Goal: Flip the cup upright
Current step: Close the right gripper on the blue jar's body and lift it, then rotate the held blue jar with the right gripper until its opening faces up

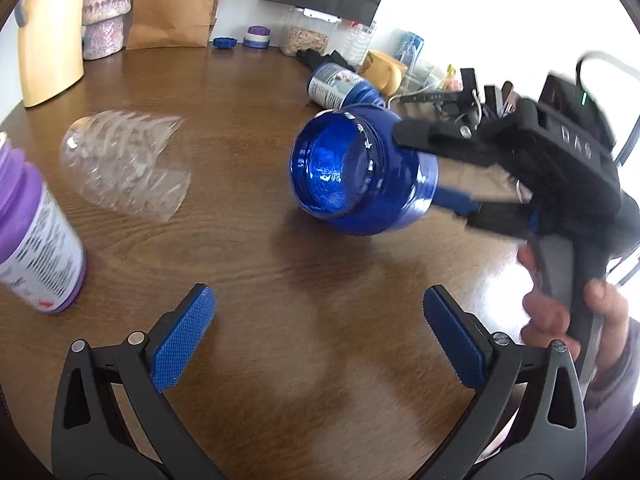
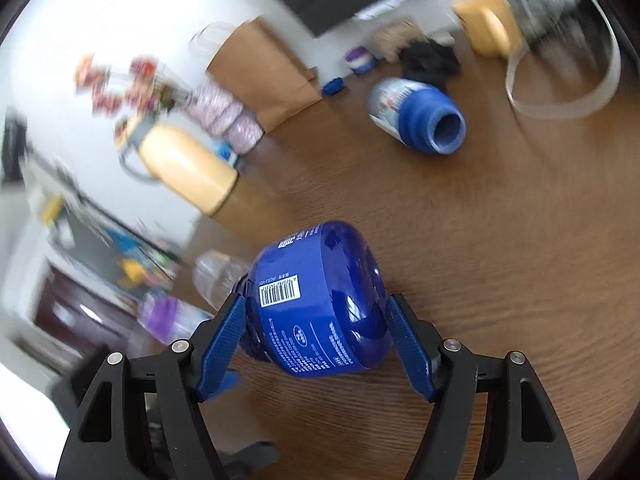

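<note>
A glossy blue cup point(image 1: 360, 176) is held tilted on its side just above the wooden table point(image 1: 300, 320), its open mouth turned toward the left wrist camera. My right gripper point(image 1: 424, 172) is shut on its body from the right; in the right wrist view the blue cup point(image 2: 320, 300) sits between both blue pads, base and barcode label facing the camera, gripper point(image 2: 316, 320). My left gripper point(image 1: 320, 312) is open and empty, low over the table in front of the cup.
A clear plastic cup point(image 1: 128, 164) lies on its side at left. A purple-lidded jar point(image 1: 36, 236) stands at the left edge. Another blue bottle point(image 1: 340, 84) lies behind. A yellow container point(image 1: 52, 32), a paper bag point(image 1: 176, 4) and clutter line the back.
</note>
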The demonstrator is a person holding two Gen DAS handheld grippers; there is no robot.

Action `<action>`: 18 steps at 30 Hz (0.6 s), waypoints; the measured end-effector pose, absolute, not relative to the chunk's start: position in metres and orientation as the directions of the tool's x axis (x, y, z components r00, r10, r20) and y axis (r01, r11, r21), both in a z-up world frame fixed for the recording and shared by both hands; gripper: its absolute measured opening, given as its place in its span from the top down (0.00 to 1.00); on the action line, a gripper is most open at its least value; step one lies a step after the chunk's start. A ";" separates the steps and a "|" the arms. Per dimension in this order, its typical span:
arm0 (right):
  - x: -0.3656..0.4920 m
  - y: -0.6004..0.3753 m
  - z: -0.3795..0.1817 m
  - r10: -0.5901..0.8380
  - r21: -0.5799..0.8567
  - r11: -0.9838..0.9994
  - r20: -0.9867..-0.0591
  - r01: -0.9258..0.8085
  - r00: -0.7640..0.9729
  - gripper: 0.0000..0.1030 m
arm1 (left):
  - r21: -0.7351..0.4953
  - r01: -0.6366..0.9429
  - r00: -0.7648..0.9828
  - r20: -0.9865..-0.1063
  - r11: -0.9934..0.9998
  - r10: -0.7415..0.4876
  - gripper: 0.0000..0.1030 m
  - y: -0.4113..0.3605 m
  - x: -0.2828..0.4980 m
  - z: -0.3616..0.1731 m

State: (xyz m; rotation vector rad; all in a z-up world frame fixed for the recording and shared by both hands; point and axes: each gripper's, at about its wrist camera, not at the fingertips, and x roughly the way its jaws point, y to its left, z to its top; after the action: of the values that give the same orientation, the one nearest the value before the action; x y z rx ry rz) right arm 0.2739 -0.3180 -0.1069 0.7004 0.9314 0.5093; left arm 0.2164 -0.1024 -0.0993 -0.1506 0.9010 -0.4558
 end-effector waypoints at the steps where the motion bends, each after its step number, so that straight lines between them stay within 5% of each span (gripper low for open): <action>1: 0.275 -0.323 -0.113 0.693 0.773 0.630 -0.516 -0.075 0.503 0.27 | -0.328 0.316 0.533 -0.715 0.890 -0.452 0.00 -0.104 0.221 -0.098; 8: 0.264 -0.345 -0.135 0.773 0.903 0.429 -0.385 0.032 0.504 0.36 | -0.390 0.336 0.516 -0.685 0.857 -0.514 0.00 -0.122 0.255 -0.092; 18: 0.247 -0.361 -0.126 0.714 0.799 0.601 -0.548 0.020 0.435 0.36 | -0.304 0.468 0.467 -0.712 0.830 -0.524 0.00 -0.166 0.262 -0.102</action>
State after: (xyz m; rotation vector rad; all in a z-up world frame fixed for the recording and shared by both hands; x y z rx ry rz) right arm 0.2472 -0.3614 -0.1261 0.8353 1.0448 0.5006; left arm 0.2625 -0.1661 -0.1022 -0.0695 0.8984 -0.6094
